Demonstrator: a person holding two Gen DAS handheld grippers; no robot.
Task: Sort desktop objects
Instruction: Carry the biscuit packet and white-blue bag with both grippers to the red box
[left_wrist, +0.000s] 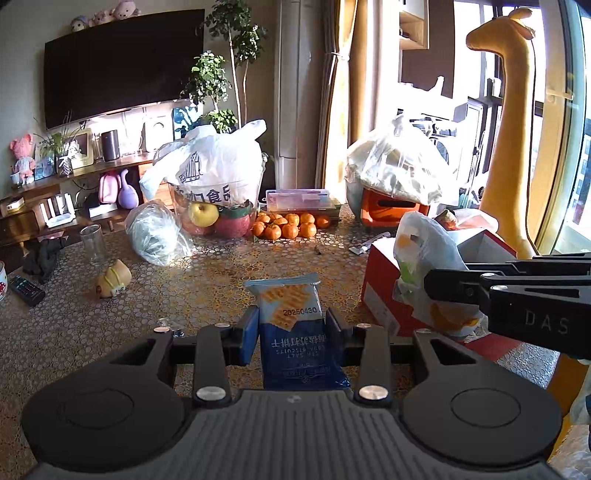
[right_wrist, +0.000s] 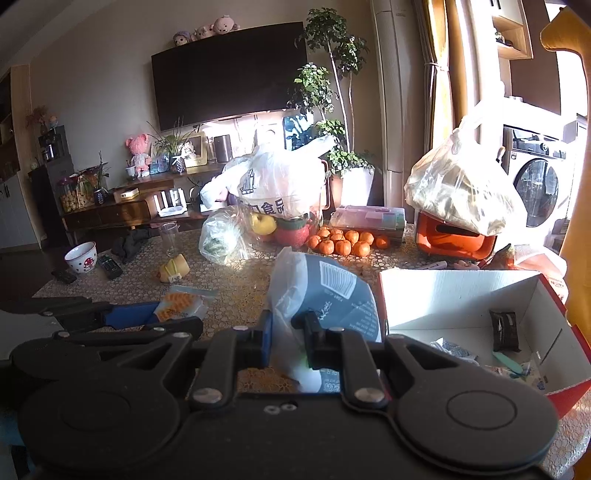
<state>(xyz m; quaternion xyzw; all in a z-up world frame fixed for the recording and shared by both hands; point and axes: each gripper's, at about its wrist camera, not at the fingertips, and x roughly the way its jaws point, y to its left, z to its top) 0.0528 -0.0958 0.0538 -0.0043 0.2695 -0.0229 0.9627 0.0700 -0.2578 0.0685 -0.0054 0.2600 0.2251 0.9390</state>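
Two packets are held above the patterned table (left_wrist: 110, 332). Beside them stands the open red cardboard box (right_wrist: 461, 295), some snacks already inside. The right gripper (right_wrist: 288, 332) pinches a crinkly snack bag (right_wrist: 332, 295); the left gripper (left_wrist: 291, 328) clamps a blue soda-biscuit packet (left_wrist: 291, 314). Slick film could slip, or catch the box rim.

The right gripper (right_wrist: 287, 345) pinches a thin plastic bag (right_wrist: 317, 291) above the patterned table (right_wrist: 240, 284). Just right stands an open red box (right_wrist: 461, 306). The left gripper (right_wrist: 155, 314) holds a biscuit packet (right_wrist: 181, 304).
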